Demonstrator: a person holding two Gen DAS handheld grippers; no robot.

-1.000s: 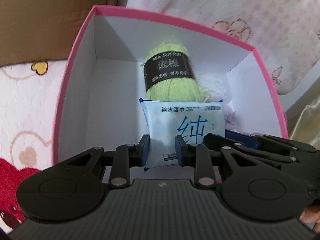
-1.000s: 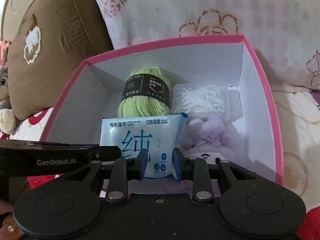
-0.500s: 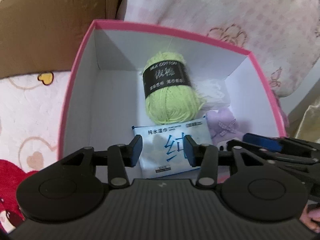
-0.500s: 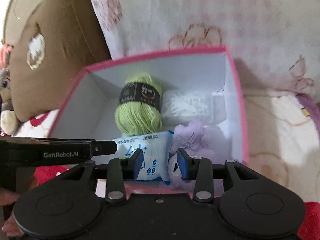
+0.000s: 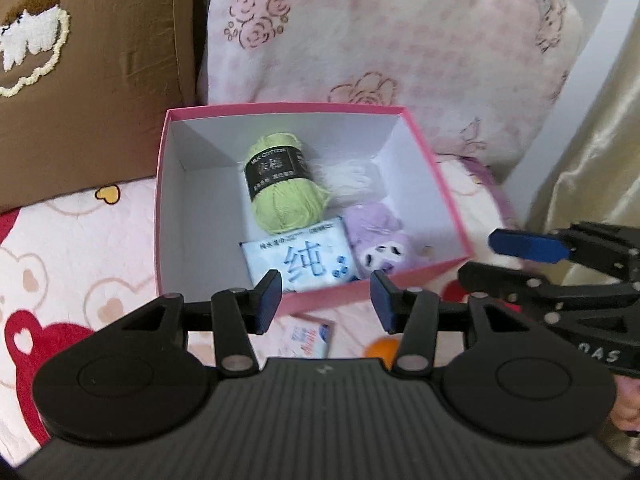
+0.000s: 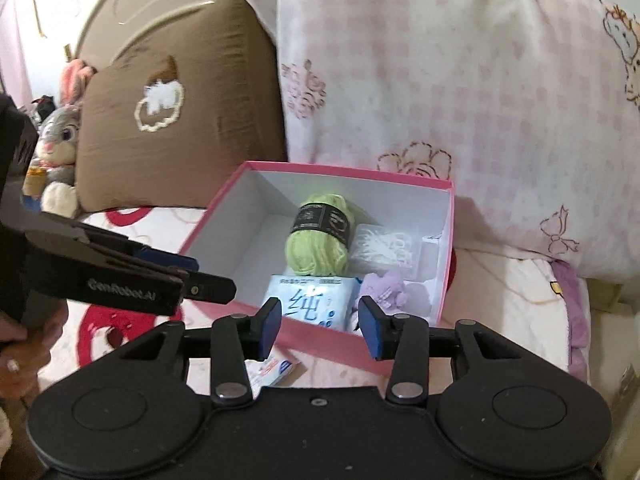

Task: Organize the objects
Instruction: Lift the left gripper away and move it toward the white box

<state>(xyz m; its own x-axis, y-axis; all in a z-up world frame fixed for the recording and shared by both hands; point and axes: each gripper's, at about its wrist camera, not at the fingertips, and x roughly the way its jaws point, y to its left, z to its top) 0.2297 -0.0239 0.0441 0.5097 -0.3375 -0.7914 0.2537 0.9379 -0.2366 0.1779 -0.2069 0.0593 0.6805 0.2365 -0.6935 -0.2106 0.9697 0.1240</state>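
A pink box (image 5: 164, 200) (image 6: 208, 220) stands open on the bed. Inside lie a green yarn ball (image 5: 284, 192) (image 6: 318, 240), a blue wet-wipes pack (image 5: 304, 260) (image 6: 312, 300), a purple plush toy (image 5: 376, 236) (image 6: 384, 288) and a clear bag of white bits (image 5: 352, 176) (image 6: 386, 248). My left gripper (image 5: 325, 300) is open and empty, above the box's near wall. My right gripper (image 6: 319, 322) is open and empty, also at the near wall; it shows at the right of the left wrist view (image 5: 532, 258).
A small white and blue packet (image 5: 310, 334) (image 6: 272, 372) and an orange thing (image 5: 382, 350) lie on the bedspread in front of the box. A brown cushion (image 6: 168, 120) and a pink floral pillow (image 6: 440, 100) stand behind it. A plush rabbit (image 6: 60, 136) sits far left.
Both grippers let go of the wet-wipes pack, opened wide and drew back and up out of the box. The pack now lies flat inside the box.
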